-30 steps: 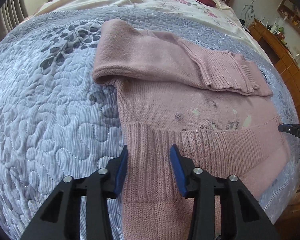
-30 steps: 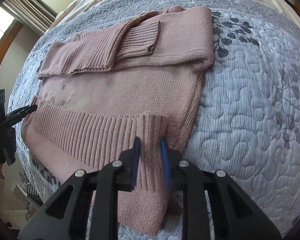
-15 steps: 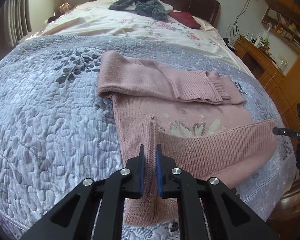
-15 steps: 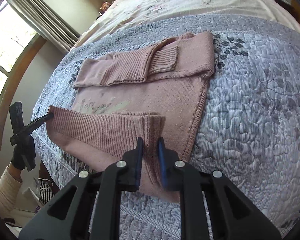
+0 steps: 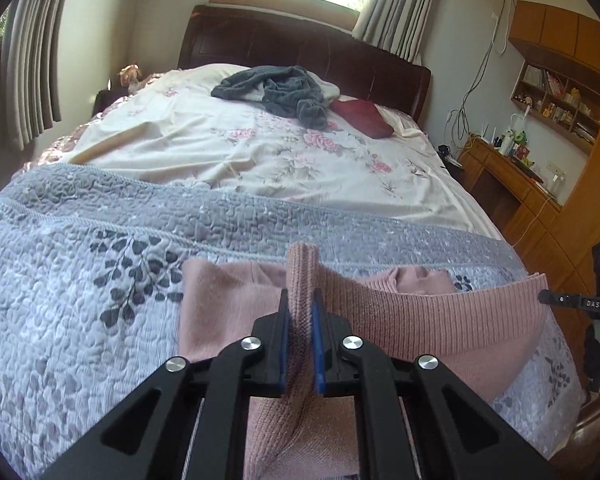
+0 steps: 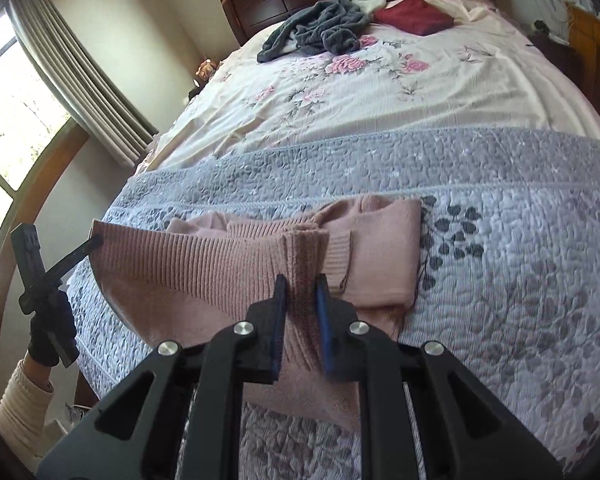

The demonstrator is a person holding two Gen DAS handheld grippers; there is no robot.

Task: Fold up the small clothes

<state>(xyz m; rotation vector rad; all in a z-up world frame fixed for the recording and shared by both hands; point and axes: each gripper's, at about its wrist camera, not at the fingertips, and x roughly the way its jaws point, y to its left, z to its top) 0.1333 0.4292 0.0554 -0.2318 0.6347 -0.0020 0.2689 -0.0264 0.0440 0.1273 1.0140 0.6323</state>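
We see a dusty-pink ribbed sweater (image 5: 420, 320) on a pale grey-blue quilt (image 5: 80, 280) with dark grey leaf sprigs, beyond it a cream sheet (image 5: 260, 160) with pink roses, and a dark red cushion (image 6: 416, 14).

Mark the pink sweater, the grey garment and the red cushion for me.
pink sweater (image 6: 204, 264), right wrist view, on the ribbed hem.
grey garment (image 5: 284, 90), left wrist view, on its crumpled middle.
red cushion (image 6: 416, 14), right wrist view, on its top face.

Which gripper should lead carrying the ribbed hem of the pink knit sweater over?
Neither clearly: left gripper and right gripper both pinch a hem corner of the pink knit sweater, lifted off the grey quilted bedspread. Move both together.
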